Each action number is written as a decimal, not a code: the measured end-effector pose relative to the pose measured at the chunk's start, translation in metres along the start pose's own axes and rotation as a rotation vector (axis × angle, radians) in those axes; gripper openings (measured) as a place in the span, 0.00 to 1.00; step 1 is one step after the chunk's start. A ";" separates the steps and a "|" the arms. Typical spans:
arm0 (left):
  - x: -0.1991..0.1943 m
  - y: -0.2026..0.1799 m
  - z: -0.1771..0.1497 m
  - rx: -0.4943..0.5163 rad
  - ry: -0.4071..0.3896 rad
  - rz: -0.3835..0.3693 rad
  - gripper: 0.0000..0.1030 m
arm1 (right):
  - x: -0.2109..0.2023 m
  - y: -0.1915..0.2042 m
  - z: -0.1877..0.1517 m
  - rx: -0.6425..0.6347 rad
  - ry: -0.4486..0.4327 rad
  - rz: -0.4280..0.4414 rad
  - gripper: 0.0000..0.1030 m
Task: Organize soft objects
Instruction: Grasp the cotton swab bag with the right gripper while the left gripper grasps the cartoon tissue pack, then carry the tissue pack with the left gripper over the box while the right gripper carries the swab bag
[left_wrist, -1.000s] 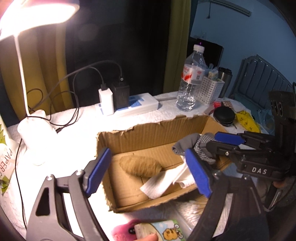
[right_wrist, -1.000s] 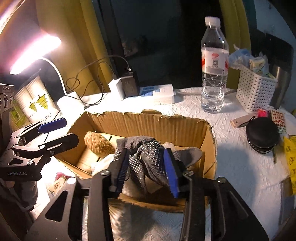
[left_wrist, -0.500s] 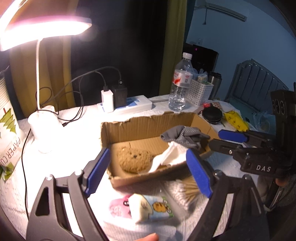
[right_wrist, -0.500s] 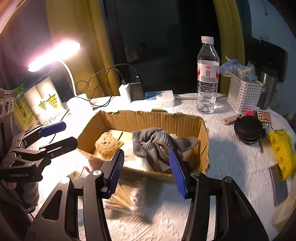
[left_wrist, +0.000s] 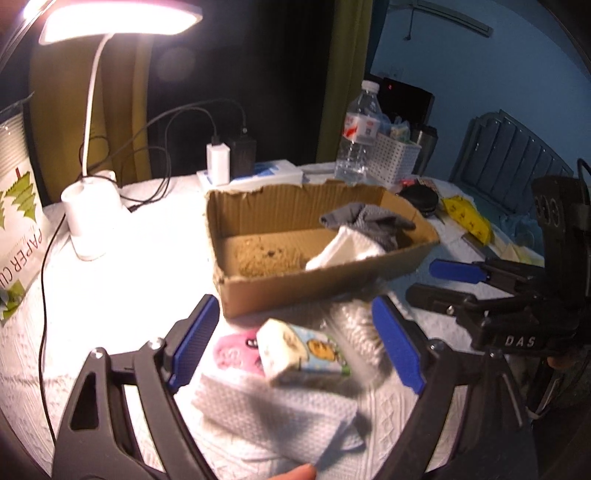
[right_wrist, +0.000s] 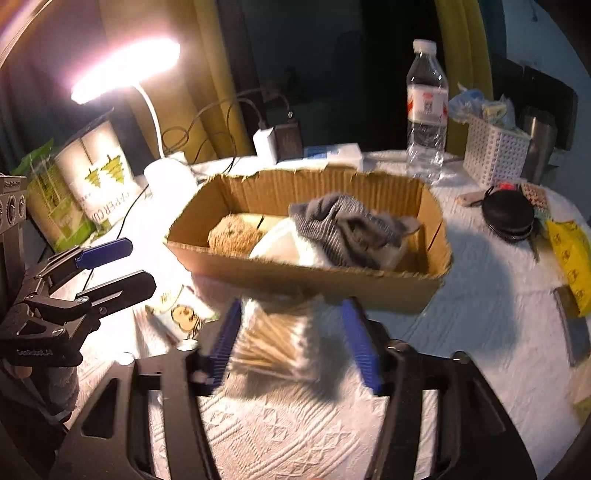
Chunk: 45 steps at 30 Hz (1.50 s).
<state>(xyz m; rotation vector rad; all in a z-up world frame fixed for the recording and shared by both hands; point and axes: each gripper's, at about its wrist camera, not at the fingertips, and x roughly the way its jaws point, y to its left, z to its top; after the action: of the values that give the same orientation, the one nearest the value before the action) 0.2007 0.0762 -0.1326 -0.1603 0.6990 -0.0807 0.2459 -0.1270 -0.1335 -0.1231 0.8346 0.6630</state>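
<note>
Moved: both my tongs have pulled back from the cardboard box (right_wrist: 306, 273) since 1 s ago; grey sock (right_wrist: 347, 229) that the R tongs held then now lies loose in the box.
L tongs (left_wrist: 295, 347): spread wide, gripping nothing; hovering over the tissue packs in front of the box.
R tongs (right_wrist: 295, 339): spread, nothing pinched; blurred bag of cotton swabs (right_wrist: 277, 343) sits on the counter between the pads, can't tell if touching.
Box contents: brown plush (right_wrist: 232, 236) at L end, white cloth (right_wrist: 284, 247) in the middle, grey sock draped over it toward the R end.
Outside box: blue cartoon tissue pack (left_wrist: 303, 350) lying partly on a pink one (left_wrist: 236, 354), just beside the box's near wall; folded paper towel (left_wrist: 273, 410) nearer me.
Counter (right_wrist: 480, 295): white embossed cover; lamp (left_wrist: 92, 218), water bottle (right_wrist: 426, 110), white basket (right_wrist: 495, 155), black round case (right_wrist: 509, 218) well behind/right of box.
</note>
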 end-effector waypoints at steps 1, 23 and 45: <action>0.001 0.000 -0.002 0.003 0.006 0.000 0.83 | 0.004 0.002 -0.004 0.001 0.007 0.003 0.69; 0.026 -0.029 -0.015 0.129 0.081 0.041 0.84 | 0.058 0.000 -0.024 0.027 0.097 0.063 0.72; 0.066 -0.065 -0.024 0.260 0.205 0.070 0.66 | 0.005 -0.064 -0.041 0.132 0.016 0.022 0.71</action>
<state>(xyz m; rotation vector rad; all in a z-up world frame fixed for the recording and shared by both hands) 0.2348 0.0008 -0.1811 0.1236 0.8903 -0.1216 0.2594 -0.1896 -0.1744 -0.0002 0.8938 0.6263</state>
